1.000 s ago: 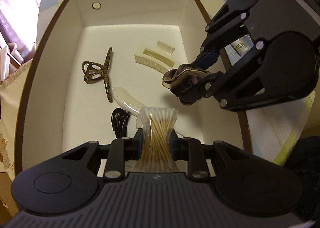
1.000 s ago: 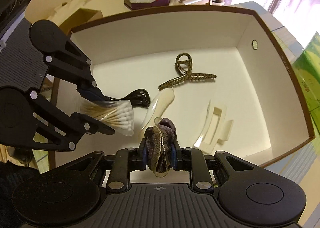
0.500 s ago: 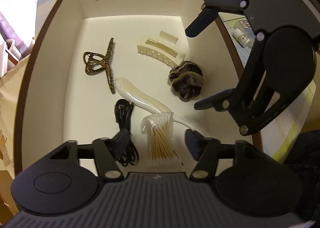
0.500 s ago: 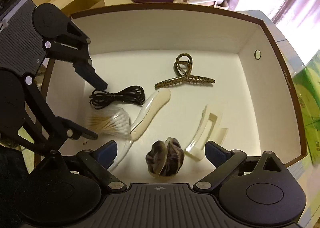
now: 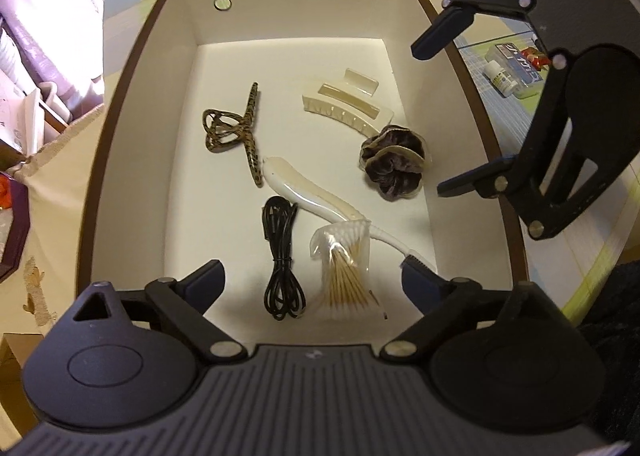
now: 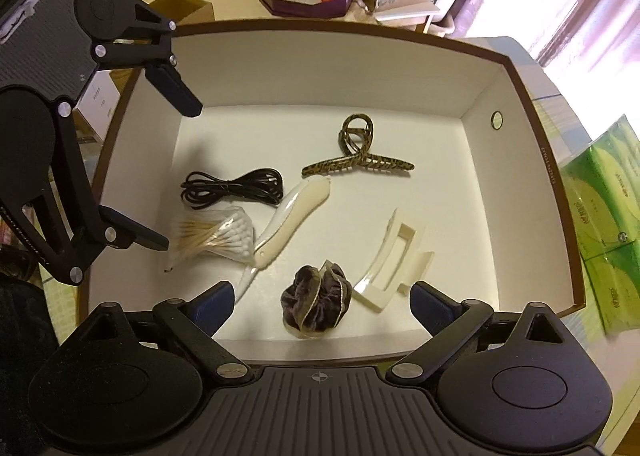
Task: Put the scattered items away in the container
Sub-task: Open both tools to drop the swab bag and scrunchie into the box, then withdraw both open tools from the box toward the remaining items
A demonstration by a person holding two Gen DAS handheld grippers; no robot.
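Brown-rimmed white cardboard box (image 5: 132,104), holding bagged wooden cotton swabs (image 5: 347,268), dark velvet scrunchie (image 5: 394,162), coiled black cable (image 5: 282,256), leopard-print hair claw clip (image 5: 240,132) and cream hair clip (image 5: 344,106); left claw (image 5: 312,282) and right claw (image 6: 322,302) both spread wide, empty, poised over the near rim.

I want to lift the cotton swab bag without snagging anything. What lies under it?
The cotton swab bag lies across the thin end of the cream razor, which passes beneath its fanned top. How much of the razor is covered cannot be seen. The black cable lies beside it, apart.
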